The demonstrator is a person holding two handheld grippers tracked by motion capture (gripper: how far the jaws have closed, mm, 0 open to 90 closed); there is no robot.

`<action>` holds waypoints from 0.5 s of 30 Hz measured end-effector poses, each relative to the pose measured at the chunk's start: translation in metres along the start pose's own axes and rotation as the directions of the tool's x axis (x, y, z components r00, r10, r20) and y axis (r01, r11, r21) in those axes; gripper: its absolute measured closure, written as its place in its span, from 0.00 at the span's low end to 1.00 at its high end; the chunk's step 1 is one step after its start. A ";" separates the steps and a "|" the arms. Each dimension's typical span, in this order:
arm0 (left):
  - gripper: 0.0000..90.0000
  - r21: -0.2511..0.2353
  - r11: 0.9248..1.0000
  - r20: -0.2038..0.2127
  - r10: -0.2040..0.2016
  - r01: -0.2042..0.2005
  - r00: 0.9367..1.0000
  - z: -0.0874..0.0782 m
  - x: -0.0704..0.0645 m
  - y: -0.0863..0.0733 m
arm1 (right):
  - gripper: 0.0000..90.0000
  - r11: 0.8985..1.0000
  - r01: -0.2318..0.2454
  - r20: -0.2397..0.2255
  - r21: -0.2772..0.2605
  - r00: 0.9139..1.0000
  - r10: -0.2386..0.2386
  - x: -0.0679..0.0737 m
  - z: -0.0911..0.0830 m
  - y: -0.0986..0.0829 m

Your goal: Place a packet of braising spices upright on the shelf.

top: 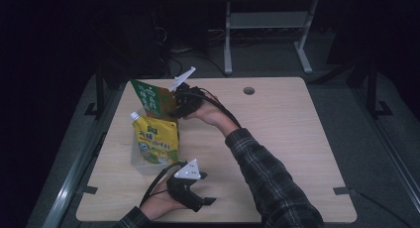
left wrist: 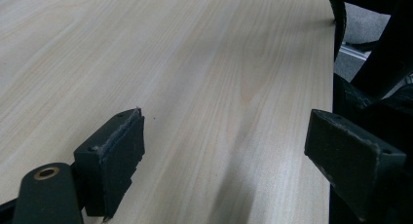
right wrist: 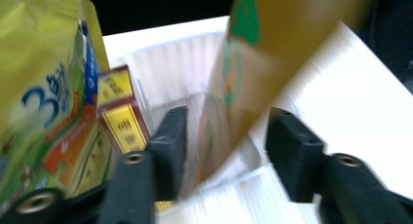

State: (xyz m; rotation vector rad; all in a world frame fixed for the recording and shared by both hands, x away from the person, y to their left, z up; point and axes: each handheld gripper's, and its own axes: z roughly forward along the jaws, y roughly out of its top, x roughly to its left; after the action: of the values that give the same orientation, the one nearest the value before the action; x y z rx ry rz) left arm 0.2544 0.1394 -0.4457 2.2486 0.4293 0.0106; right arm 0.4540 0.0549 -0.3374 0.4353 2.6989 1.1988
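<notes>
Right gripper [top: 181, 105], upper left of frame, jaws straddling the green-and-brown pouch [top: 154, 98] over the clear plastic bin [top: 141, 164], contact unclear; left gripper [top: 198, 202] idle, jaws spread.

Two pouches, green [top: 154, 98] and yellow [top: 157, 140], one clear bin [top: 141, 164], one small box [right wrist: 122, 117]

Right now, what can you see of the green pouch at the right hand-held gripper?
The green pouch is a flat, glossy packet, green-faced with pale print and a brown-gold back, tilted upright over the far end of the clear bin. Behind a yellow spouted pouch it hangs, its lower edge dipping into the bin. The right hand-held gripper is at its right edge; in the right gripper view the pouch sits between the jaws, which stand apart from it, blurred, so contact is unclear.
</notes>
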 end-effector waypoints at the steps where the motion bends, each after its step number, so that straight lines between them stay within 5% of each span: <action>1: 0.16 0.001 1.000 0.000 0.001 -0.001 1.000 0.000 0.000 0.000 | 0.49 1.000 -0.012 0.008 -0.004 1.000 0.012 0.000 -0.004 -0.004; 15: 0.16 0.002 1.000 -0.005 -0.012 0.012 1.000 -0.001 0.003 -0.001 | 0.37 0.994 -0.103 0.064 -0.036 0.992 0.105 0.010 -0.065 -0.078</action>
State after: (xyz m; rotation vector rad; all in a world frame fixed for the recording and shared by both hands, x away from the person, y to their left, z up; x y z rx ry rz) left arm 0.2571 0.1419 -0.4462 2.2486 0.4455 0.0099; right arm 0.4123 -0.0370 -0.3525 0.6067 2.6263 1.2305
